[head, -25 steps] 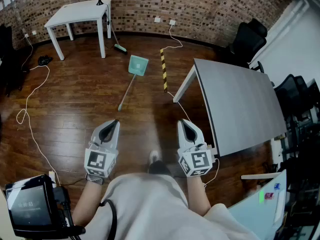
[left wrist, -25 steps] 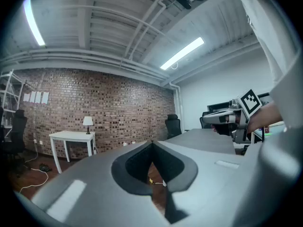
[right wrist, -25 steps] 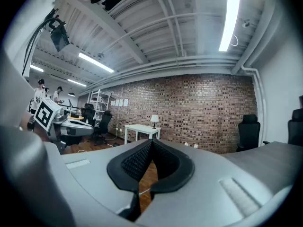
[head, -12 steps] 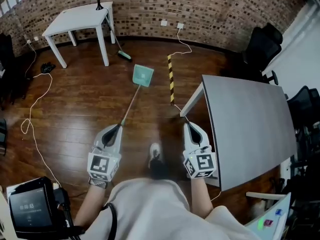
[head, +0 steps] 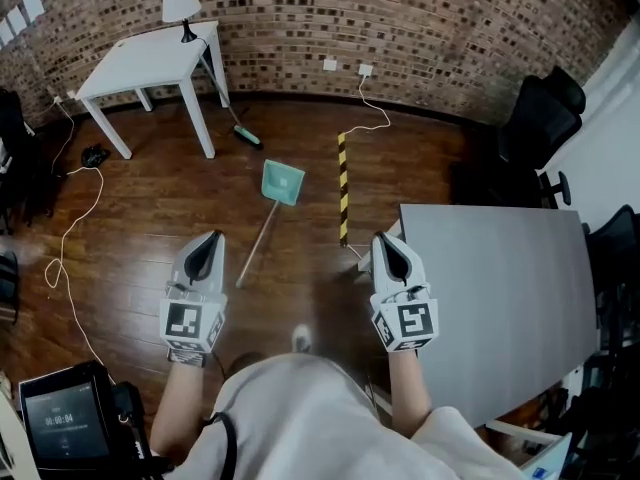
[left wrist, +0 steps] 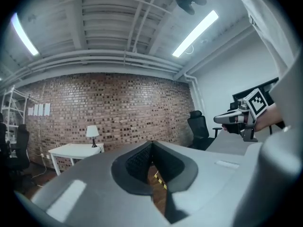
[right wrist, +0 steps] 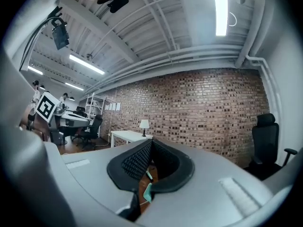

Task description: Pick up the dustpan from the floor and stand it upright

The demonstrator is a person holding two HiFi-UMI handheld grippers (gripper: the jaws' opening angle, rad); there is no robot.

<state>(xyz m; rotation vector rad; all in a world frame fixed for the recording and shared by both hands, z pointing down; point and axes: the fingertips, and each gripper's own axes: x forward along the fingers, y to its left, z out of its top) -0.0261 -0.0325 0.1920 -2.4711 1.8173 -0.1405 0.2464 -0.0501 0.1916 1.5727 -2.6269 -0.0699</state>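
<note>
Nothing of the task is done yet. The grey left gripper (head: 209,240) has its jaws closed on nothing. Ahead of it and well apart, the teal plastic dustpan with a long thin handle (head: 283,184) lies flat on the dark wooden floor (head: 150,218), handle end towards the person. The grey right gripper (head: 389,240) is likewise closed and empty. Reaching, gripping, lifting and standing the dustpan upright all remain.

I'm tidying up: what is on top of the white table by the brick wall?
Only a white lamp stands on the white table; the rest of its top looks bare. The spot behind the shade is hidden.
</note>
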